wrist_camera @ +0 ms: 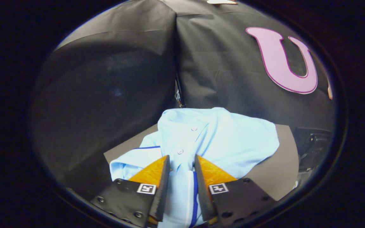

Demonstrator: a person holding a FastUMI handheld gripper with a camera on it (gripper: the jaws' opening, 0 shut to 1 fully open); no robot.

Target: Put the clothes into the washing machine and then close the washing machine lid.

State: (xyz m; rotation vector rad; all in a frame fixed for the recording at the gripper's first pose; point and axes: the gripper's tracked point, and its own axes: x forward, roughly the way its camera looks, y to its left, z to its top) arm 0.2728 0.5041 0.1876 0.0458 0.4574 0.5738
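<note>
**Tool astride the shirt placket, grip not yet made**

Tool (pixel 182 160) sits low over a light blue shirt (pixel 220 139) that lies crumpled on a grey table (pixel 274 177) in front of the booth's black cloth wall. Its fingers stand a moderate way apart, with the buttoned placket and a blue-trimmed strip of cloth running up between them; the inner faces do not look pressed on the fabric, so I judge nothing is held yet.

The risk from here is a thin pinch. If the fingers close on a single layer at the placket, the shirt may slip out on the lift, or come up by one fold while the rest drags across the table and hangs off its edge. A button (pixel 179 151) just ahead of the left finger could also sit under a pad and spoil the hold. Dark hardware (pixel 312 145) beside the table could snag a trailing sleeve.
</note>
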